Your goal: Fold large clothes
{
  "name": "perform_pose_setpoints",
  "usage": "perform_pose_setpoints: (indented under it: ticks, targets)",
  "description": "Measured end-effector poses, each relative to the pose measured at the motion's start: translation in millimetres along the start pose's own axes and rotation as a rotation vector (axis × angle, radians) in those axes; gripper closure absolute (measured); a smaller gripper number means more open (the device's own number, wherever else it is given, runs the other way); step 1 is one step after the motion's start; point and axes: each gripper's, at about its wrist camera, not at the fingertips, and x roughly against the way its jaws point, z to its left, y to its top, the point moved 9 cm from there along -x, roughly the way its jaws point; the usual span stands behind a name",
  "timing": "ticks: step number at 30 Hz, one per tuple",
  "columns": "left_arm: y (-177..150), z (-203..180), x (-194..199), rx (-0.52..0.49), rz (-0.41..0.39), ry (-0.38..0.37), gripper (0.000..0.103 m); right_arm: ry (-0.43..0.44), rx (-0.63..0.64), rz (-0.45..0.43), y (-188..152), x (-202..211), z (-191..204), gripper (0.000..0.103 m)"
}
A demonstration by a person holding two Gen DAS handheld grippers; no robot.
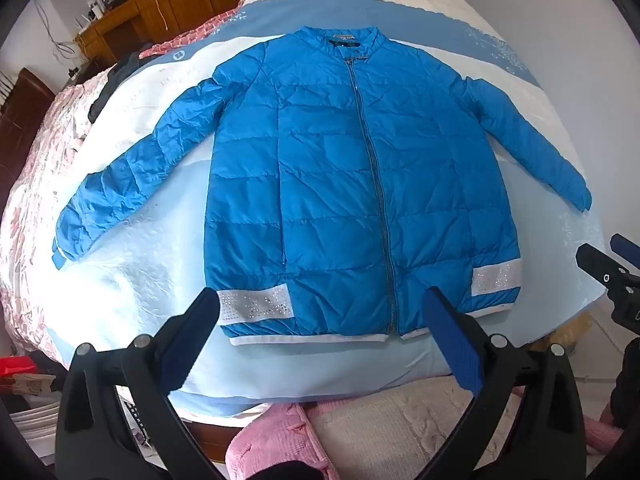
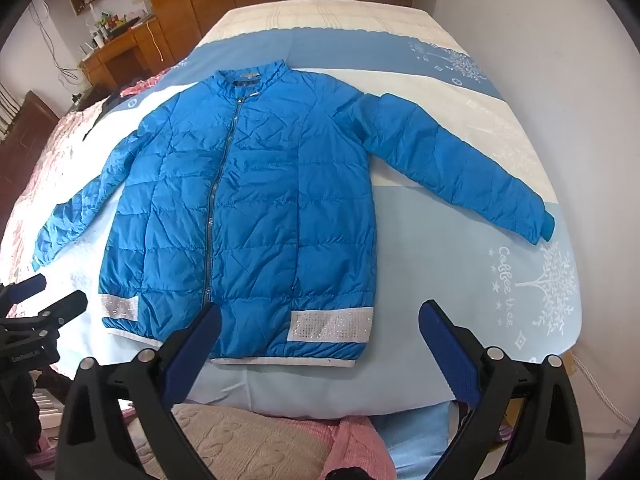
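Left tongs and right tongs both spread wide at the bottom of the frame, gripping nothing, above the hem of a blue quilted jacket lying flat, zipped, sleeves out, in the centre on a blue-and-white bed, wooden desk upper left.

Bare bedspread lies open around the spread jacket; folded blankets crowd the near edge.
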Motion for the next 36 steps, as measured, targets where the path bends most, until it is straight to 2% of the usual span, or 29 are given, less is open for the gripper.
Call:
perform_pose_setpoints:
  ticks: [36]
  targets:
    - [4.1, 7.5, 5.7, -0.004, -0.002, 0.007, 0.003, 0.006, -0.003, -0.001, -1.5, -0.5, -0.9, 0.004]
